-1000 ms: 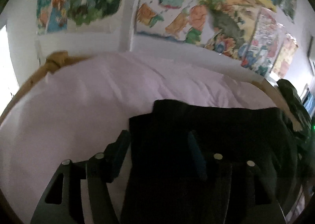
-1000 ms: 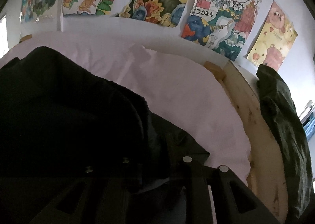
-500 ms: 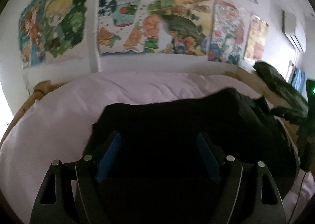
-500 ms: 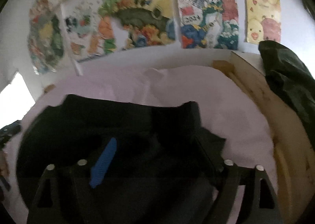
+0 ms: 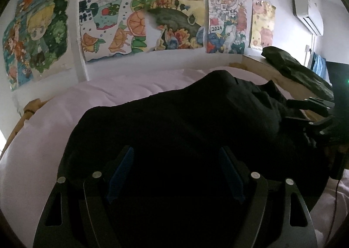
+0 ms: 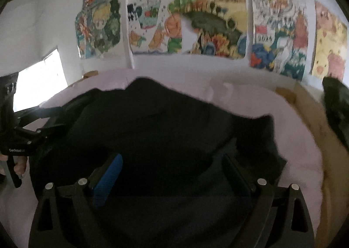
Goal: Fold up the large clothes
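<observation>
A large black garment (image 5: 185,121) lies bunched on the pale pink bed sheet (image 5: 43,139); it also shows in the right wrist view (image 6: 152,130). My left gripper (image 5: 175,174) is open, its blue-padded fingers (image 5: 121,171) spread just above the garment's near edge, holding nothing. My right gripper (image 6: 172,171) is open too, over the garment's near right part, one blue pad (image 6: 108,176) showing. The right gripper also appears at the right edge of the left wrist view (image 5: 314,117), and the left gripper at the left edge of the right wrist view (image 6: 24,136).
The bed sheet (image 6: 294,139) has a wooden frame (image 5: 261,67) along its right side. A dark green garment (image 5: 294,69) lies on that frame. The wall (image 5: 152,62) with several colourful drawings rises behind the bed. A bright window (image 6: 41,82) is at far left.
Both grippers have opened and let go of the black garment, which has dropped onto the bed. Both have pulled back and tilted up, so more wall shows.
</observation>
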`<state>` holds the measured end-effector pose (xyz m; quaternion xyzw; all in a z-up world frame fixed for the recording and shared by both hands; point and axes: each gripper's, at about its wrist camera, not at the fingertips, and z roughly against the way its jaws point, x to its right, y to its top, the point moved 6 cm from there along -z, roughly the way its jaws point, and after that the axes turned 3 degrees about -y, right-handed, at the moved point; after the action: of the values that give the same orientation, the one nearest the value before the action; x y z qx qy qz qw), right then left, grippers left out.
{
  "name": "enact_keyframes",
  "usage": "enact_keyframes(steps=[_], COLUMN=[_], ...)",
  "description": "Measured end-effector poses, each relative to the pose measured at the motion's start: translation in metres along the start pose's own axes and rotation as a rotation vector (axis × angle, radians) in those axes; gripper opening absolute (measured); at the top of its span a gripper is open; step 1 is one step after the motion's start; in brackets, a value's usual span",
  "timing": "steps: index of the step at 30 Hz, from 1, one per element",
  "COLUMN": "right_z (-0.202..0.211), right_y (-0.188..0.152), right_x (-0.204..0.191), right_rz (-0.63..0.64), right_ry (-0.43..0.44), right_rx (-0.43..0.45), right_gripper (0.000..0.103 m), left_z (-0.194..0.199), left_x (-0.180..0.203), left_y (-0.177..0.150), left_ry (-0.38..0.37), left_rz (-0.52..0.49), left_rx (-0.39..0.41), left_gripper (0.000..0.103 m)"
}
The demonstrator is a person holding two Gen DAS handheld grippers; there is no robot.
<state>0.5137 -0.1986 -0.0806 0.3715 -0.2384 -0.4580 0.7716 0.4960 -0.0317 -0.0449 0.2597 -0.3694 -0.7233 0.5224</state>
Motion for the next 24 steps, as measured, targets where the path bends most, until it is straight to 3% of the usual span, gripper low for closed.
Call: enact_keyframes(steps=[4, 15, 24], right_z=[-0.009, -0.042, -0.082], right_y=[0.005, 0.016, 0.026], right_x=[0.003, 0.007, 0.03], right_rz=[-0.012, 0.044, 0.06], right_ry=[0.001, -0.079, -0.154], right_rx=[-0.001, 0.012, 0.001], right_gripper=[0.093, 0.093, 0.093], left_z=[-0.009, -0.039, -0.08], left_x=[-0.004, -0.012, -0.037], left_y=[0.003, 0.013, 0.026], left_ry=[0.011, 0.033, 0.072], left_rz=[0.006, 0.023, 0.043], left_rx=[0.019, 0.027, -0.014], left_gripper=[0.085, 0.088, 0.093])
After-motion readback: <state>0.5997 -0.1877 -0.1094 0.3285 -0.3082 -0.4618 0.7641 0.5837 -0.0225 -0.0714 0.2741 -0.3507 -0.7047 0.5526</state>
